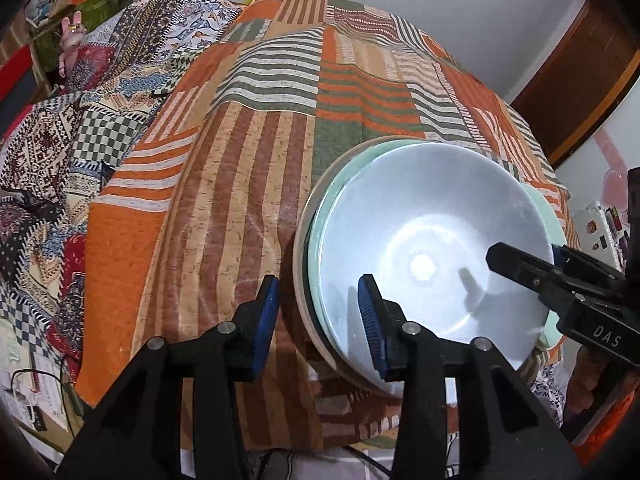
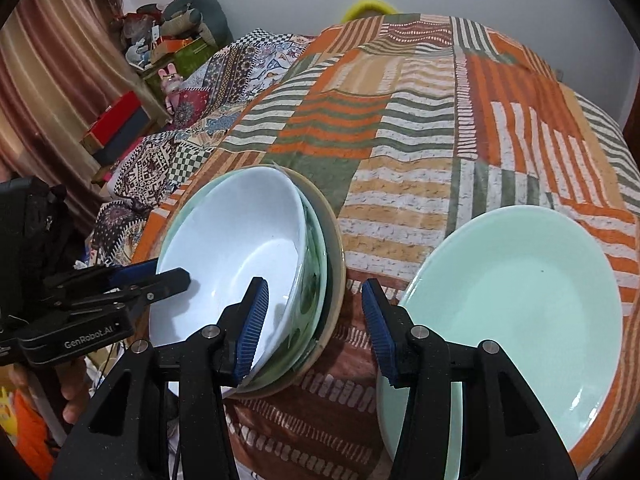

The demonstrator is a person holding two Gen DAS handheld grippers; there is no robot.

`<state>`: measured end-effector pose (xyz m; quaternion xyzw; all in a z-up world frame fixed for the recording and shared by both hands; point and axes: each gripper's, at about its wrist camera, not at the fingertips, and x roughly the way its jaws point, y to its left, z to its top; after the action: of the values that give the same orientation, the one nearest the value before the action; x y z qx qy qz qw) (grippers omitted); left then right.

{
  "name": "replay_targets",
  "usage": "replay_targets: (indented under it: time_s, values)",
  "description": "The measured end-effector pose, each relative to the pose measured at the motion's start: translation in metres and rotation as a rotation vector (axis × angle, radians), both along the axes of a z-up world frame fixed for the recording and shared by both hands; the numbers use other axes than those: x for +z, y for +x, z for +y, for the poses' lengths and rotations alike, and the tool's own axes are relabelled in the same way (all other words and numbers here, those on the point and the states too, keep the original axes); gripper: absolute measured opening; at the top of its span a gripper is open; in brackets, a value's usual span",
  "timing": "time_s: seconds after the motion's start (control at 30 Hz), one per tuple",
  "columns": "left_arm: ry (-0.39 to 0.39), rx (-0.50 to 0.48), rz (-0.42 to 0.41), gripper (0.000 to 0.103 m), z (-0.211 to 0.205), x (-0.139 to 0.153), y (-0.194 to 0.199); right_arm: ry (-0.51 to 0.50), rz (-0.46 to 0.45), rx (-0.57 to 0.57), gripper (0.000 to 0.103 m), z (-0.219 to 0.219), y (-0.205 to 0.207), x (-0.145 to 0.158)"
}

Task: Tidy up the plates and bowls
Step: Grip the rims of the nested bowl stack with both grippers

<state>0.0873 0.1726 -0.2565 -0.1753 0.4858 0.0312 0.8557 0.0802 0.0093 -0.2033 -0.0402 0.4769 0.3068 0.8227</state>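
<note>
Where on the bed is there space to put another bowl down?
The striped cover is bare behind the bowl stack and the green plate, up to the wall. Left of the stack is also bare. The near edge is crowded: stack, plate and both tools, with a narrow strip between.

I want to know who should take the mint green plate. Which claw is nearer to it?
Right. The right claw has one finger over the mint green plate's near rim; the left claw straddles the white bowl's rim on the stack's far side.
</note>
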Motion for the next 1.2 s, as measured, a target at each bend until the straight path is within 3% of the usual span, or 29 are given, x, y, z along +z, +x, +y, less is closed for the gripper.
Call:
replay_targets:
  time_s: [0.23,0.6,0.9,1.2]
  values:
    - [-0.034,-0.017,-0.001,0.029,-0.001,-0.007,0.004,0.028,0.036,-0.002,0.035,0.003,0.003,-0.008]
    - [0.053,-0.017,-0.007,0.029,-0.016,0.003,0.002,-0.015,0.034,-0.023,0.032,0.003,0.004,-0.008]
    - [0.06,-0.021,-0.032,0.029,-0.021,0.021,-0.004,-0.007,0.067,-0.041,0.032,-0.004,0.004,-0.005]
    - [0.069,-0.024,-0.095,0.029,-0.032,0.05,-0.015,0.041,0.015,-0.057,0.032,-0.018,-0.005,0.02]
